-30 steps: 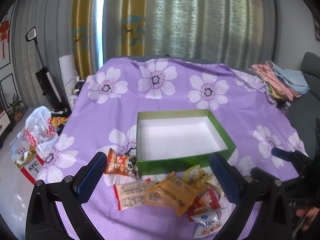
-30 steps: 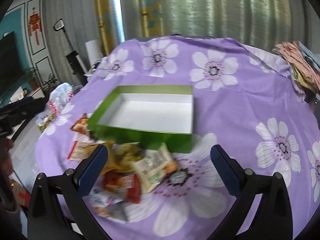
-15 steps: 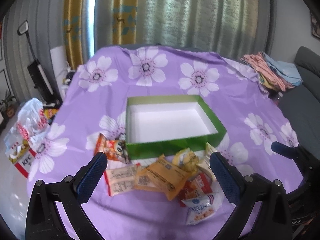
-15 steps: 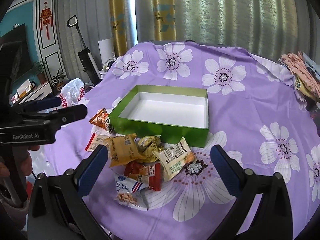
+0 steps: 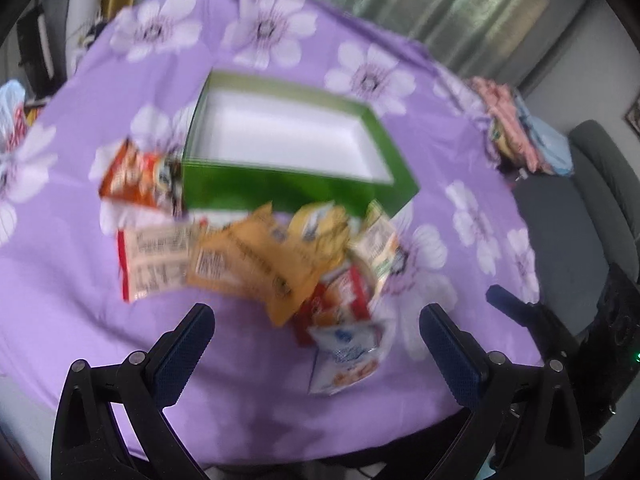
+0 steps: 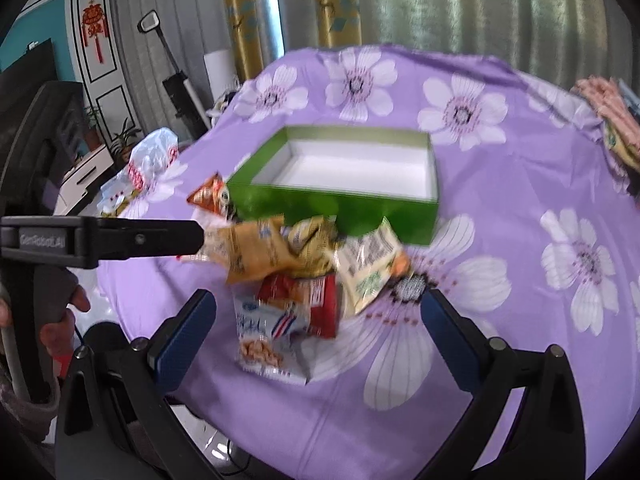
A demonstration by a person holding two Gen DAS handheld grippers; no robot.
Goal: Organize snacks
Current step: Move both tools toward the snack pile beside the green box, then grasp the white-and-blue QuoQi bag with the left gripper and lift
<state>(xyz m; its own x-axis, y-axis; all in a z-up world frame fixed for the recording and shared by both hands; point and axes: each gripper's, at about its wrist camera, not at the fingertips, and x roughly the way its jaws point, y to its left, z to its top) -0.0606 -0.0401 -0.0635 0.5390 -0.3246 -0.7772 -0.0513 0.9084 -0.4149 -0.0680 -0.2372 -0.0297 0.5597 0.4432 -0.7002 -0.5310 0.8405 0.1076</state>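
Observation:
An empty green box with a white inside stands on the purple flowered tablecloth. Several snack packets lie in a heap just in front of it: an orange packet, a red one, a white-blue one, a pale one and an orange-brown one by the box's left corner. My left gripper is open and empty above the heap's near side. My right gripper is open and empty over the white-blue packet. The left gripper also shows in the right wrist view, from the left.
Folded clothes lie at the table's far right edge, with a grey sofa beyond. A white plastic bag sits off the table's left side. Curtains hang behind. The table's near edge runs just under both grippers.
Both grippers have moved closer and lower toward the snack heap, which now looks larger. The left gripper's finger has reached in beside the orange packet. Nothing has been grasped.

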